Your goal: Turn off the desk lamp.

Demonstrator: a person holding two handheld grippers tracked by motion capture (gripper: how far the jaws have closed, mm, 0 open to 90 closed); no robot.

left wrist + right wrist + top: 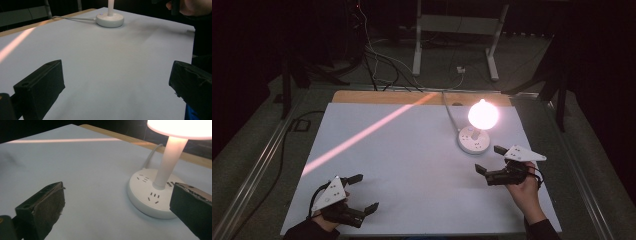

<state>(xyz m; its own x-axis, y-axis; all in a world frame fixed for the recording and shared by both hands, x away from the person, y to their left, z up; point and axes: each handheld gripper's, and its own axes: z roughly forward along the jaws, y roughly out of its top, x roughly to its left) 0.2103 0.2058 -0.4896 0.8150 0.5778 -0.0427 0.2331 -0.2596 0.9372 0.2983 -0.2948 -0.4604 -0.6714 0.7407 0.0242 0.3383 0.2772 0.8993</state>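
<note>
Jaws gaping wide on both, gripping nothing; right gripper is hovering beside lit lamp, risking toppling it.

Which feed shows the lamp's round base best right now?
The right gripper view: the lamp base is close, its socket slots legible. The left gripper view shows it far off; the high view shows it small under the glowing shade.

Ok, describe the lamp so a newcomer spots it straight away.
Start at the white table, then look to its far right part, just beyond the right gripper. There stands the lamp: a glowing round shade on a white stem, rising from a round white base with socket slots.
</note>
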